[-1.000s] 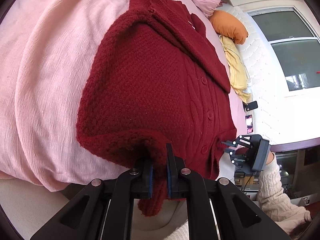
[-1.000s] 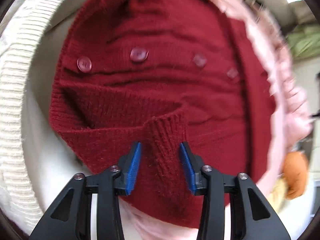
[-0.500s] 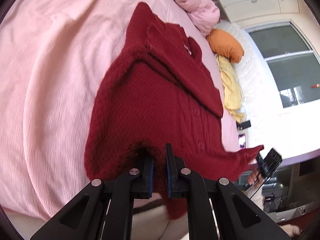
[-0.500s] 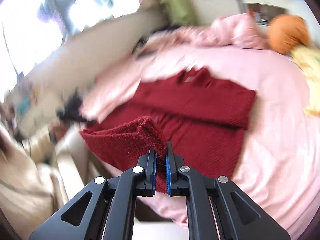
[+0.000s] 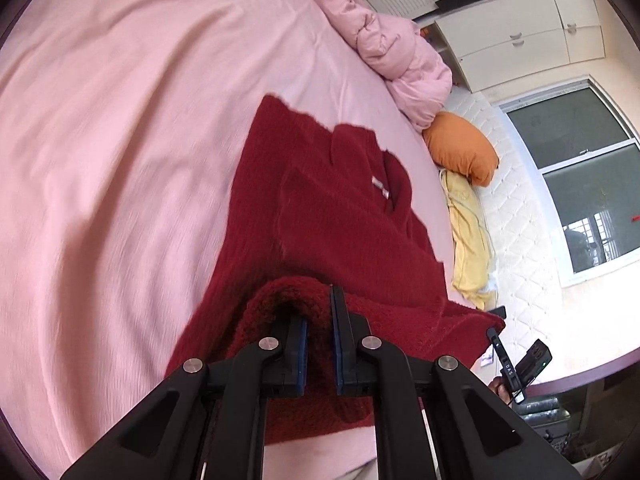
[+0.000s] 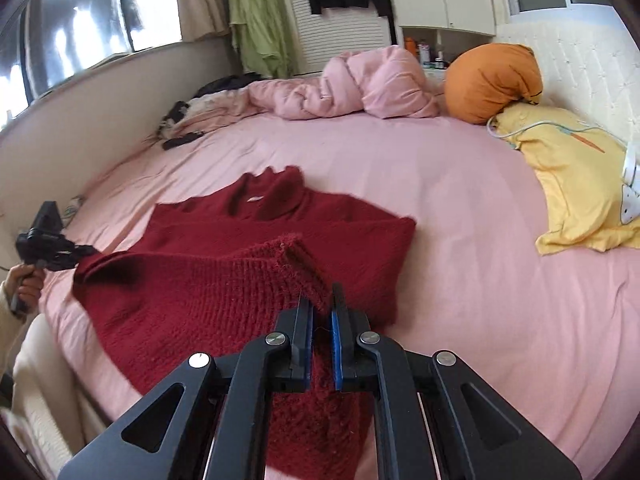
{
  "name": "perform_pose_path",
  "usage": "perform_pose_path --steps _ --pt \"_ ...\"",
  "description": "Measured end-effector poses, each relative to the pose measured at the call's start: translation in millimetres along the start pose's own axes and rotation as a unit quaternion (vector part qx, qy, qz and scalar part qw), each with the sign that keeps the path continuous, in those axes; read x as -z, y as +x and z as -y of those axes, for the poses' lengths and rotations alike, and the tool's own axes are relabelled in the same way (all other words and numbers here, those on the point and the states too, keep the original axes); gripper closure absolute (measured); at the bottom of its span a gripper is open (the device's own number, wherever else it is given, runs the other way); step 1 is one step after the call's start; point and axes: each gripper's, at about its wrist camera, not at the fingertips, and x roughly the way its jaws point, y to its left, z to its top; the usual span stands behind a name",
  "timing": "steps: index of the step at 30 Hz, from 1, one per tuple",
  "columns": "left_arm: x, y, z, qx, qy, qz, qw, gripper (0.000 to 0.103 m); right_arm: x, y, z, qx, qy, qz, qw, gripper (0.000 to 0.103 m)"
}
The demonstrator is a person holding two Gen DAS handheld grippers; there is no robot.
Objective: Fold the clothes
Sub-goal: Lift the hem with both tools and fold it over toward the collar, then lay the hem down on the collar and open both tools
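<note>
left tongs: we see them clamped on the sweater's bottom hem, left corner.
sweater: red knit, on the pink bed, collar end away from us, long axis running from the tongs to the collar.
right tongs: pinched tight on the hem's right corner, knit bunched between the pads.
key relation: both corners lifted, body lies ahead; we'd carry the hem forward to the collar, both hands about equally near.
change: a second ago the right tongs were open over the buttons; now gripping, hem raised and carried forward.
</note>
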Motion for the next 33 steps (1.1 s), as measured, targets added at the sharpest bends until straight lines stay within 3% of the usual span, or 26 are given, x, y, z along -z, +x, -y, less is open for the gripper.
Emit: perform_pose_path --steps 11,14,20,22,28,31,33 --pt "-135 64 36 -0.050 0.028 0.042 0.9975 0.094 -109 117 32 0.076 -0.014 -0.006 0.997 0.096" --pt "-159 90 31 -0.068 0.025 0.042 0.9965 0.094 -116 153 45 0.094 0.001 -0.023 0.995 0.096" --pt "-172 130 -8 -0.097 -0.013 0.046 0.9942 0.094 -110 202 72 0.120 0.061 -0.015 0.991 0.096" --pt "-174 138 -27 -0.089 -0.039 0.048 0.9941 0.094 -107 214 78 0.125 0.074 -0.010 0.989 0.096" --pt "-169 146 -42 -0.073 -0.042 0.040 0.9956 0.092 -88 268 82 0.146 0.069 -0.100 0.982 0.089" --pt "-174 132 -42 -0.051 -0.078 0.030 0.9952 0.092 -88 269 94 0.134 0.095 -0.108 0.980 0.066" --pt "-177 113 -50 0.015 -0.145 0.041 0.9884 0.087 -87 261 110 0.095 0.142 -0.098 0.980 0.059"
